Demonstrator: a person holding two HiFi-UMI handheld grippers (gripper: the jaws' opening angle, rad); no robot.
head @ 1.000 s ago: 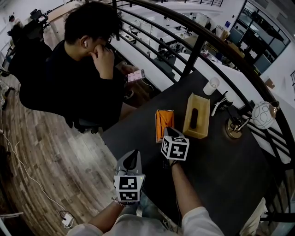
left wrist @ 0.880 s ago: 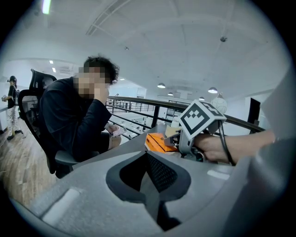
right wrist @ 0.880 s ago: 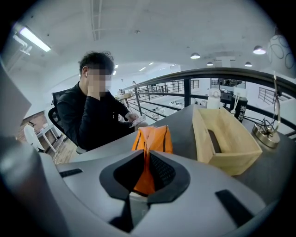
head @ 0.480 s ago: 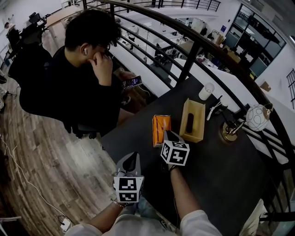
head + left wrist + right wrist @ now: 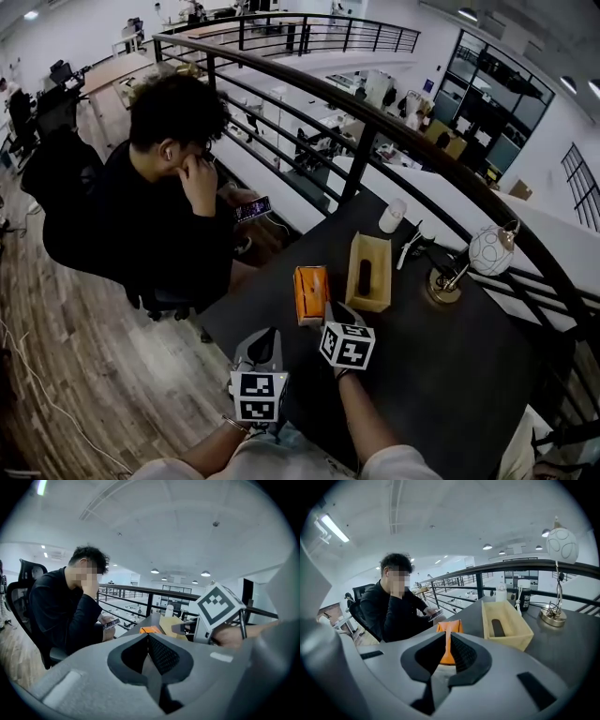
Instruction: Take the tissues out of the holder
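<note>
Tissues (image 5: 310, 292), orange-wrapped, lie on the table (image 5: 441, 366) just left of the holder (image 5: 368, 272); my right gripper (image 5: 448, 641), jaws just eased to a narrow empty slit near them, might snag and drag them off the near edge, while my left gripper (image 5: 147, 637) is closed on nothing.

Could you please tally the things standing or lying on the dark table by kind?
Orange tissue pack: 1
Pale wooden tissue holder: 1
White cylindrical container: 1
Dark container: 1
Lamp with white globe and brass base: 1
Total: 5
A thin white piece beside the dark container is too unclear to count.
</note>
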